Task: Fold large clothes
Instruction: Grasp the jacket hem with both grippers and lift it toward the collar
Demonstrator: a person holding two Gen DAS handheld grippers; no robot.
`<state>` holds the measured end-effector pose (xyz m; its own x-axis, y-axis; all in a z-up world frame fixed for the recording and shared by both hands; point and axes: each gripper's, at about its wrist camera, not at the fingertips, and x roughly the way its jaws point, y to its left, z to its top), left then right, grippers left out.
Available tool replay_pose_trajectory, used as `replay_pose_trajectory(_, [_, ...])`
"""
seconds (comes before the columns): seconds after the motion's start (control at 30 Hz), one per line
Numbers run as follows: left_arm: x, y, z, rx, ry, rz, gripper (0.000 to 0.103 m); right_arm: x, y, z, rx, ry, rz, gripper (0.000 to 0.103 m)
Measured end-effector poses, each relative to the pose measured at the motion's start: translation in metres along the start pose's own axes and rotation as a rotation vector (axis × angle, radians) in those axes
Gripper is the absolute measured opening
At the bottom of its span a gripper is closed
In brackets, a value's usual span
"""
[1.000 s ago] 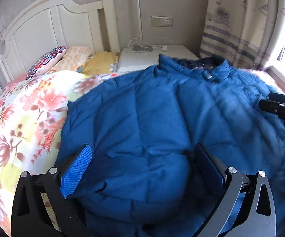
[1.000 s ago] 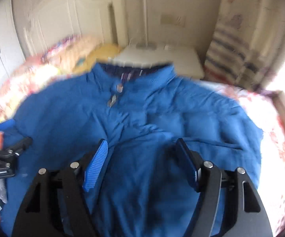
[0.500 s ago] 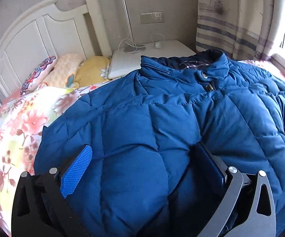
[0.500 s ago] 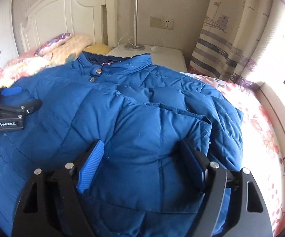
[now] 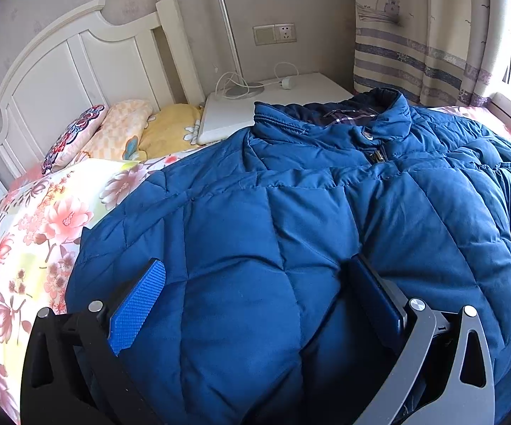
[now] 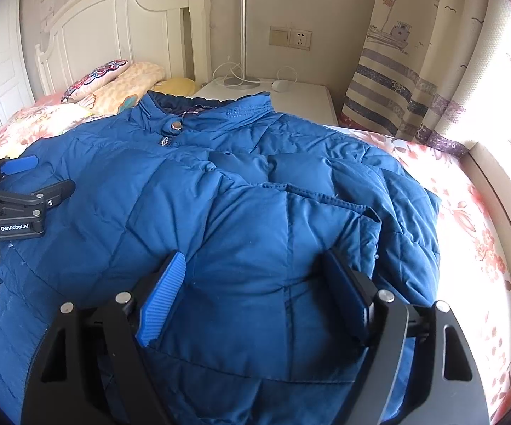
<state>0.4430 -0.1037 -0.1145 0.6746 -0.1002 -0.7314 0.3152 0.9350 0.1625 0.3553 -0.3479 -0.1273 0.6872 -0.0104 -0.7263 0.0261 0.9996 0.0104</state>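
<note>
A large blue quilted jacket (image 5: 326, 219) lies on the floral bedspread (image 5: 43, 219), collar toward the bedside table. It also shows in the right wrist view (image 6: 220, 205), with one sleeve folded over its front. My left gripper (image 5: 255, 283) is open, its fingers spread over the jacket's lower left part with puffy fabric bulging between them. My right gripper (image 6: 255, 276) is open over the folded sleeve near the jacket's lower right. The left gripper also shows in the right wrist view (image 6: 32, 177), at the left edge.
A white headboard (image 5: 78, 56) and several pillows (image 5: 121, 131) lie at the bed's head. A white bedside table (image 5: 273, 102) carries a lamp base and cable. A striped curtain (image 5: 432, 35) hangs at the right, by a window ledge (image 6: 496, 191).
Both grippers have moved forward over the jacket toward the collar. The jacket now fills more of both views. The jaws stay open.
</note>
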Motion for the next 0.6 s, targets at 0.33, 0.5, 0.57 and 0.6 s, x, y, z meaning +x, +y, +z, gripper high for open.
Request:
replay_pose_trajectory(0.33, [-0.102,-0.029,-0.08,0.058,-0.026,0.008,0.099,-0.075,0.054,-0.051,-0.126,0.042,0.142,0.085])
replay_pose_trajectory(0.5, [-0.09,-0.026,-0.105,0.046,0.103,-0.016,0.099,-0.06,0.071,-0.079,-0.207,0.144,0.107,0.089])
replay_pose_trajectory(0.57, [-0.102,-0.014,-0.109,0.0,0.111,0.001,0.099,-0.079,0.059,-0.078,-0.163,0.129,0.084,0.089])
replay_pose_trajectory(0.6, [-0.112,-0.008,-0.113,-0.009,0.092,0.01,0.099,-0.088,0.052,-0.08,-0.155,0.109,0.08,0.089])
